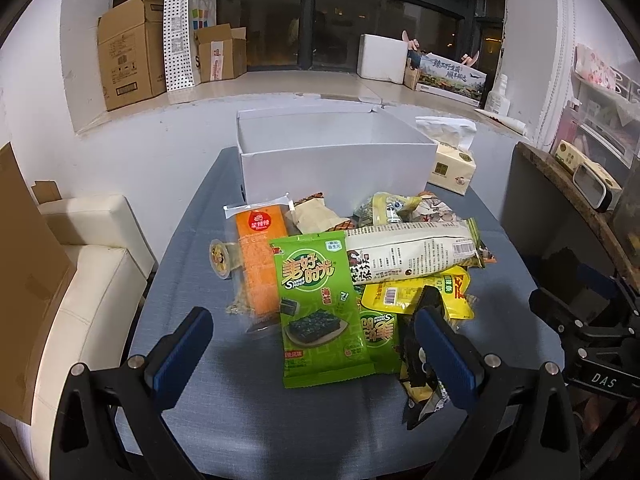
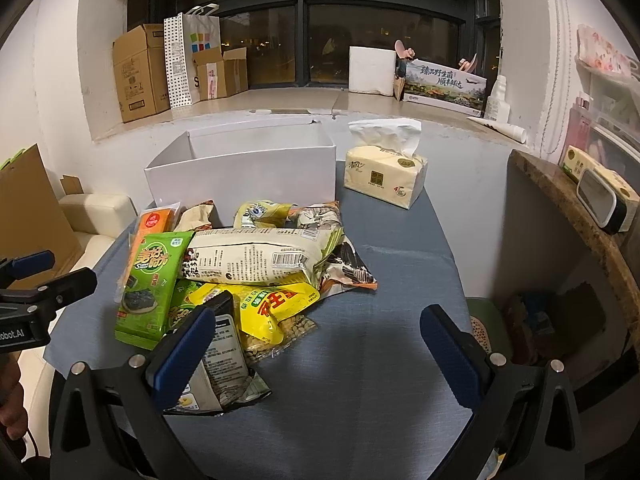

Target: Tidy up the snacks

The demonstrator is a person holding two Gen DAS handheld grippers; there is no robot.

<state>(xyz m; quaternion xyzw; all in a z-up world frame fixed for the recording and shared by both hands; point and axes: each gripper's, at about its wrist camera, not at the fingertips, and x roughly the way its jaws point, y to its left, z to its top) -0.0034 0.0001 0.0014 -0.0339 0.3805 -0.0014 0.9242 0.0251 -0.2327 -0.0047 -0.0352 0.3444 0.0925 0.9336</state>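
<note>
**Blue-grey cloth, snacks heaped before a white box**

Blue-grey cloth covers the table point(image 1: 192, 248). The snacks point(image 2: 256, 256) lie piled mid-table, just in front of the white box point(image 1: 336, 164); a tissue pack point(image 2: 384, 178) stands beside it. Behind runs a sill point(image 2: 280, 100) with cartons point(image 1: 128, 52) under a dark window point(image 2: 360, 40). The left gripper point(image 1: 314, 354) and right gripper point(image 2: 318, 354) both gape, holding nothing.

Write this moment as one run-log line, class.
left gripper: open, empty | right gripper: open, empty | snack pile: on table | white box: no snacks visible inside
</note>
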